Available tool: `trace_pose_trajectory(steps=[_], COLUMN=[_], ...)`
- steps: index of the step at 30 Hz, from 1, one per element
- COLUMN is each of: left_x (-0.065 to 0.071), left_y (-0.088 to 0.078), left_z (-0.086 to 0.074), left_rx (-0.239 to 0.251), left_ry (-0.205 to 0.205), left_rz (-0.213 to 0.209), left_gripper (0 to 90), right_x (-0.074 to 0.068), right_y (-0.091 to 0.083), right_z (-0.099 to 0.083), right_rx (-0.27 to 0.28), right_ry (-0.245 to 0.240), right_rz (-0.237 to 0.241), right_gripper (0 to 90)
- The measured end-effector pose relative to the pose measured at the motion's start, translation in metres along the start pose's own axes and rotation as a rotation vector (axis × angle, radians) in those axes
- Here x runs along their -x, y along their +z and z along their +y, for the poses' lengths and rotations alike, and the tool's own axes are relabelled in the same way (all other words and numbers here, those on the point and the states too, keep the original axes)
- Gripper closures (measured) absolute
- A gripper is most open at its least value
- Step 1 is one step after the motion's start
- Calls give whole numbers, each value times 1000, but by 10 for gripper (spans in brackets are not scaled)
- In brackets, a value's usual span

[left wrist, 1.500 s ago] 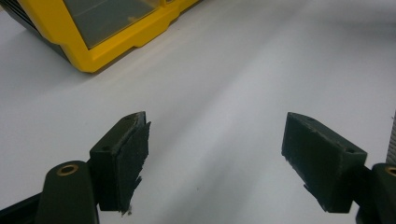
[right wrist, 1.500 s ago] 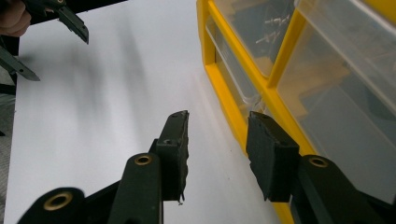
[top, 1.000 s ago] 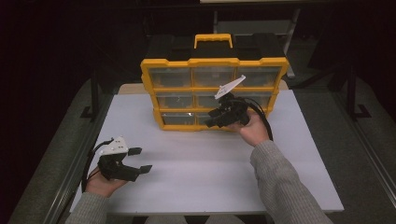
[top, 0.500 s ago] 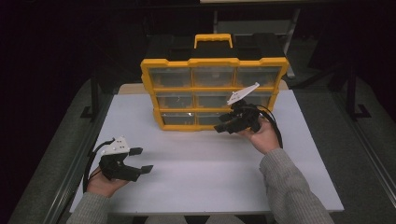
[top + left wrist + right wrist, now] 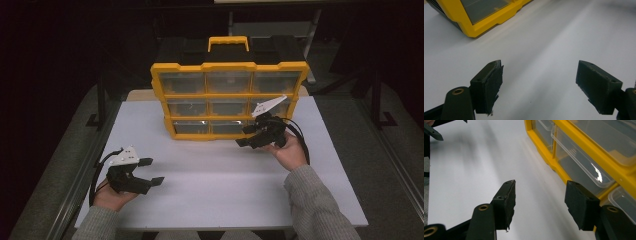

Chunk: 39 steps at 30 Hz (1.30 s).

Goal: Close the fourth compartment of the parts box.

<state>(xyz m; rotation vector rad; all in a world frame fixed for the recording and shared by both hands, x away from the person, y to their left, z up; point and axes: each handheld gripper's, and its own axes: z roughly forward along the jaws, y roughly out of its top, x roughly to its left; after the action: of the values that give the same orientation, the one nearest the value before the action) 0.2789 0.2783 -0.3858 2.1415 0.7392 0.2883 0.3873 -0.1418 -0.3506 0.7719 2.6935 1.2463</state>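
Beside the yellow organizer (image 5: 227, 100), the right tool (image 5: 244, 136) has been opening, empty.

white table (image 5: 210, 185), grey floor (image 5: 380, 150), dark unlit room behind

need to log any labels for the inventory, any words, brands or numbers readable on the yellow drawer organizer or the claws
None can be read.
Yellow plastic organizer with clear drawers: no label, brand or number shows on its frame, its handle or the drawer fronts.
Left black claw, right black claw and their grey three-cornered plates: no lettering shows.
White table top: plain, unmarked.
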Motion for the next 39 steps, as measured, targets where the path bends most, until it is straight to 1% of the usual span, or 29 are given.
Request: trace_pose_trajectory(steps=[4, 5, 9, 12, 16, 17, 24, 31, 32, 37, 39], left_x=[0, 0, 0, 0, 0, 0, 1, 1, 2, 1, 1], left_y=[0, 0, 1, 1, 1, 1, 3, 3, 3, 3, 4], left_z=[0, 0, 0, 0, 0, 0, 0, -1, -1, -1, -1], left_rx=[-1, 2, -2, -1, 1, -1, 2, 5, 6, -3, -2], left_ry=[-4, -4, -8, -4, -10, -6, -4, -14, -21, -9, -18], left_rz=[1, 2, 1, 1, 2, 1, 2, 2, 1, -2, -2], left_gripper=[209, 208, 205, 205, 203, 204, 201, 200, 201, 200, 200], right_x=[1, 0, -1, 0, 0, 1, 1, 1, 1, 1, 1], right_y=[-3, -4, -7, -10, -14, -15, -22, -31, -32, -37, -40], right_z=[-5, -7, -12, -17, -25, -27, -39, -50, -51, -61, -64], right_rx=[4, 4, 10, 14, 15, 18, 22, 40, 42, 35, 38], right_ry=[7, 18, 12, 17, 37, 32, 53, 63, 63, 74, 86], right_rz=[-2, 2, -10, -15, -25, -29, -48, -66, -68, -83, -83], right_gripper=[388, 383, 364, 356, 339, 333, 288, 282, 281, 270, 266])
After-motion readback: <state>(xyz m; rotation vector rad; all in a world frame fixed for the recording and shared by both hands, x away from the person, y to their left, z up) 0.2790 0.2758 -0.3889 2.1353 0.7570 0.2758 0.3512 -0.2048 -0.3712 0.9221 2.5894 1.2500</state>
